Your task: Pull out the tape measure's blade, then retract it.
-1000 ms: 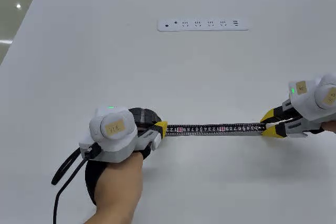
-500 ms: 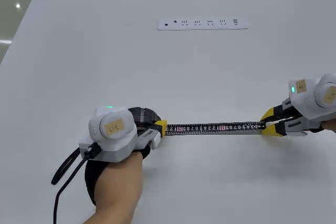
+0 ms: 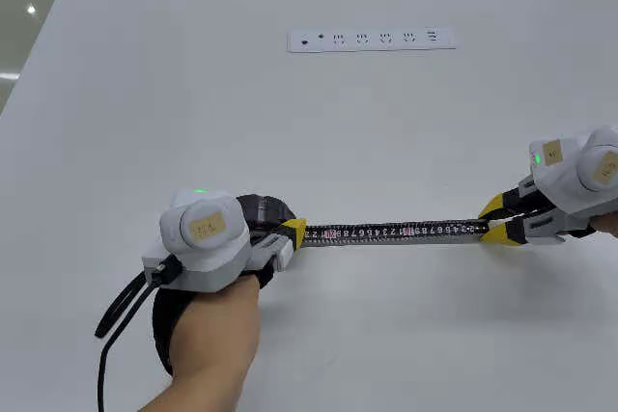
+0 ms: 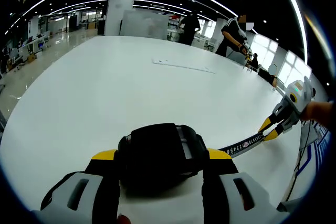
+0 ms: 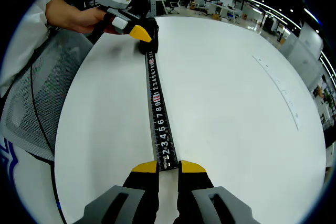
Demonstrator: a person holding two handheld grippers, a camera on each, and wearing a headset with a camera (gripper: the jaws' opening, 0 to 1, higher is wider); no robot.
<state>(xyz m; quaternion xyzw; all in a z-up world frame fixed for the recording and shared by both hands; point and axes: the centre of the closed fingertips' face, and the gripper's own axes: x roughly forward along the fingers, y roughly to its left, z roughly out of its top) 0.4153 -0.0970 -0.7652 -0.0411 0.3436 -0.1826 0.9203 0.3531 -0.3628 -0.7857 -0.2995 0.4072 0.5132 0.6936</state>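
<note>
L gripper [image 3: 286, 236]: jaws clamped on the black tape measure case [image 3: 263, 211], one yellow tip on either side. L gripper view shows the case seated squarely btwn both tips. Head view has it half covered by the gripper body.

R gripper [image 3: 492, 221]: jaws narrow, pinching the free end of the dark numbered blade [image 3: 396, 232]. Blade runs straight from R jaws to L jaws, low over the white table [image 3: 290, 123]; contact w/ table cannot be told. End hook hidden btwn R tips.

Writing: R gripper view reads 2–9 just ahead of its jaws, then a red mark. Head view digits too small. Tan stickers on both gripper bodies, text illegible.

White power strip [image 3: 372, 40] lies well beyond the blade, no brand legible. Black cable [image 3: 100, 383] behind L gripper is cut off at frame edge. L gripper view adds people [image 4: 231, 35] standing past the table, indistinct.
</note>
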